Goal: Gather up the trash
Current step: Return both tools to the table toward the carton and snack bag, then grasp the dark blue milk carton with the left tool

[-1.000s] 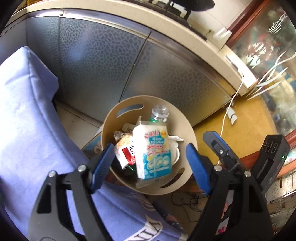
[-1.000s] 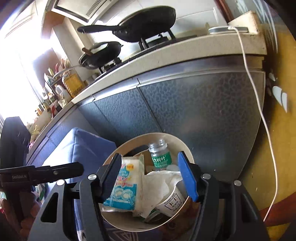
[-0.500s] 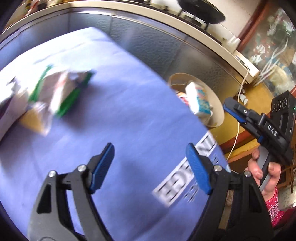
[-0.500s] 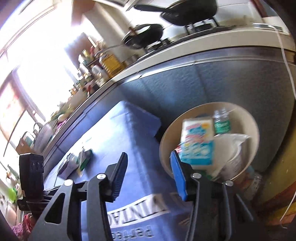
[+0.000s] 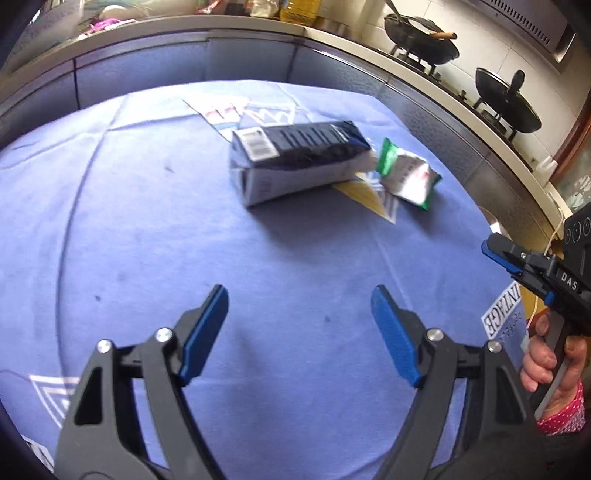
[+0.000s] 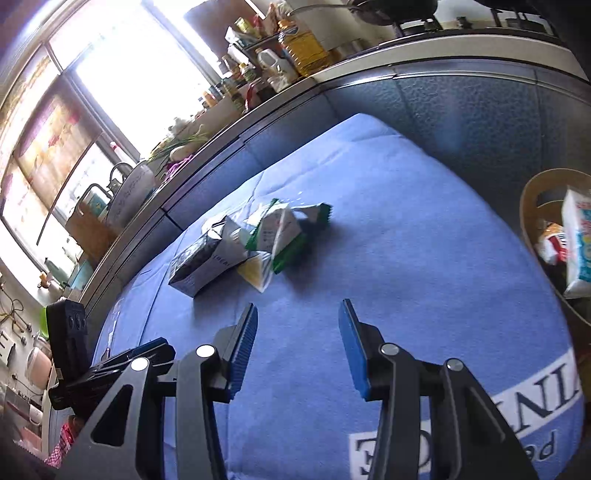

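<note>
A dark blue and white carton (image 5: 291, 162) lies on its side on the blue tablecloth (image 5: 147, 221). A green and silver wrapper (image 5: 406, 173) lies just right of it. Both show in the right wrist view, the carton (image 6: 203, 262) and the wrapper (image 6: 280, 232). My left gripper (image 5: 299, 332) is open and empty, above the cloth, well short of the carton. My right gripper (image 6: 297, 343) is open and empty, near the cloth's front; it also shows in the left wrist view (image 5: 517, 258). The beige trash bin (image 6: 535, 206), holding trash, stands past the table's right edge.
A grey kitchen counter (image 5: 332, 66) curves behind the table, with black pans (image 5: 421, 29) on a stove and bottles (image 6: 299, 48) near a bright window. A white and blue packet (image 6: 578, 243) sticks up in the bin.
Both grippers have swung away from over the bin to over the blue table. The carton and wrapper have come into view ahead. Both grippers stay open and empty.
</note>
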{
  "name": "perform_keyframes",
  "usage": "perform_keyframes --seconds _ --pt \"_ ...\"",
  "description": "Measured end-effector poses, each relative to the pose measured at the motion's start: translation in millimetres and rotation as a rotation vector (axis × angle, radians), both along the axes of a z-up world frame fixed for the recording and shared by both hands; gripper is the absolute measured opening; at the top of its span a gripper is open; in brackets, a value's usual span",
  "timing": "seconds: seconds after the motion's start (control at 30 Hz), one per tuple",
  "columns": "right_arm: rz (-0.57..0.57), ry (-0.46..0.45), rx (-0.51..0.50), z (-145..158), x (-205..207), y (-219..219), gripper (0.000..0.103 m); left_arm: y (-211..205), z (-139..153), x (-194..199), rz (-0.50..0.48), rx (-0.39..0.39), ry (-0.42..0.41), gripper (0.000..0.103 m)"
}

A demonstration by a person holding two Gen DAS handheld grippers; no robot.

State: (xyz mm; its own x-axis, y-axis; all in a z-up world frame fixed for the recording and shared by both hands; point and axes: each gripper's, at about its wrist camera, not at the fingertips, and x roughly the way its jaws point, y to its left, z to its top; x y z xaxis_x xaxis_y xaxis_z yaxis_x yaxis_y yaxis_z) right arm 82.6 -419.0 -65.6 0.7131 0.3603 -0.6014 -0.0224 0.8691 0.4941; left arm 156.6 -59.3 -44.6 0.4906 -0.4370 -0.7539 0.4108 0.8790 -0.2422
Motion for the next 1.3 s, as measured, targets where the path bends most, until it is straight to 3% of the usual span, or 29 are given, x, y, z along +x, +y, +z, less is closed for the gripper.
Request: perform_keyframes --seconds 0.1,0.27,0.47,0.63,0.73,0.97,1.07,1.1,1.13,1.17,1.3 --pt "0.013 0.002 0.0 1.9 10.8 15.3 0.045 4.8 12.3 13.2 -0.002 0.079 -0.084 0.076" --pt "0.0 0.026 0.048 -1.9 26.4 17.3 0.045 -11.5 26.7 40.0 -0.093 0.213 -0.233 0.076" --pt "-0.069 0.063 0.206 -8.6 51.1 -9.6 0.045 -39.1 27.1 72.8 -0.201 0.241 -0.252 0.077" --pt "-0.119 0.067 0.22 -11.5 70.7 -21.7 0.047 -58.4 18.4 86.8 -0.249 0.27 -0.25 0.082" --pt "-0.105 0.094 0.271 -20.5 79.4 -21.8 0.055 -68.9 15.1 91.2 -0.281 0.284 -0.252 0.085" --pt "-0.093 0.092 0.237 -25.6 86.8 -9.7 0.056 -79.6 6.3 100.1 -0.258 0.314 -0.256 0.085" --pt "-0.091 0.084 0.218 -25.4 94.1 -5.0 0.056 -82.6 6.2 96.4 -0.252 0.335 -0.27 0.077" --pt "-0.092 0.082 0.203 -25.4 96.3 -2.7 0.05 -84.2 6.7 92.8 -0.255 0.35 -0.284 0.066" --pt "-0.092 0.089 0.196 -26.8 98.0 -0.7 0.041 -86.1 7.4 88.8 -0.261 0.365 -0.293 0.062" --pt "-0.087 0.106 0.207 -30.2 99.4 1.0 0.024 -87.0 8.7 85.8 -0.265 0.369 -0.292 0.059" --pt "-0.074 0.12 0.246 -36.1 90.6 6.3 0.013 -84.4 10.9 71.1 -0.281 0.367 -0.27 0.052"
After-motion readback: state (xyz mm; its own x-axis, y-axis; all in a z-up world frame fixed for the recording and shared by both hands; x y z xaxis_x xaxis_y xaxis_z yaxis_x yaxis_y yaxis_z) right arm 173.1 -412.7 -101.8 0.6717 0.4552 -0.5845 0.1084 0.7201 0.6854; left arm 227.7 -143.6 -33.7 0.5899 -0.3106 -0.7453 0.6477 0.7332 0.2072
